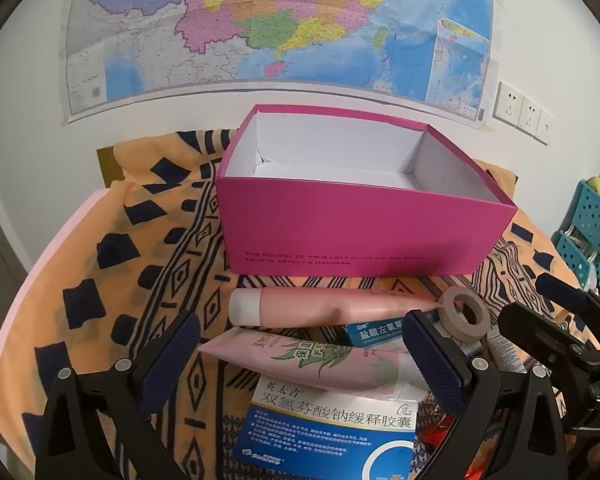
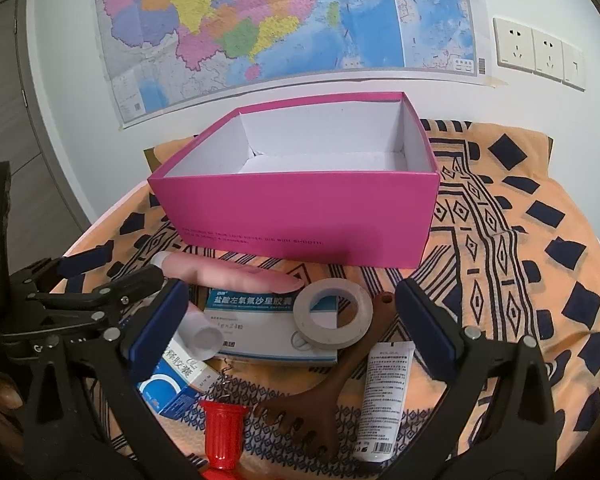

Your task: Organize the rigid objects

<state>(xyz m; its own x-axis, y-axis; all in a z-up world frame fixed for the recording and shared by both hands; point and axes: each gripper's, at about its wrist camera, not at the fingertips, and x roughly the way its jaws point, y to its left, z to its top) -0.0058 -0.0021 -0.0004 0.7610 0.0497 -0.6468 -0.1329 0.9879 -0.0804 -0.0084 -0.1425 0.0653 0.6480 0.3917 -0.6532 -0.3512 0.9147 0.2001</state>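
**Both tools open, hovering over clutter; box holds nothing**

Surface (image 1: 80,240): covered by an orange cloth (image 2: 520,240) with dark blue diamond and line pattern. Pushed against a white wall. Wall has a big coloured map (image 1: 260,24) and a row of white sockets (image 2: 536,50). Blue plastic perforated rack (image 1: 592,224) off the right edge in the left wrist view. Grey door (image 2: 8,100) at far left in the right wrist view.

Pink box (image 1: 352,228), lid off, white inside, sits at the back of the surface near the wall; nothing visible in it. All loose items lie in front of it, outside.

Items, near the box front:
- pink tube (image 1: 332,312) with white cap, lying along the box front
- second pink tube (image 1: 320,364) with a green leaf print, overlapping a blue-and-white medicine carton (image 1: 328,428)
- another blue-and-white medicine carton (image 2: 268,320), with a tape roll (image 2: 332,314) lying flat on it
- brown wooden comb-like scratcher (image 2: 320,392), handle running under the tape roll edge
- white tube (image 2: 384,396) just right of the scratcher
- red ribbed plastic piece (image 2: 222,428) at the bottom edge

Left tool (image 1: 300,356): fingers wide apart, holding nothing, straddling the leaf-print tube from above; cannot tell if touching.

Right tool (image 2: 292,328): fingers wide apart, holding nothing, framing the tape roll and carton. Left finger (image 2: 160,328) sits over the cap end of a tube; contact unclear.
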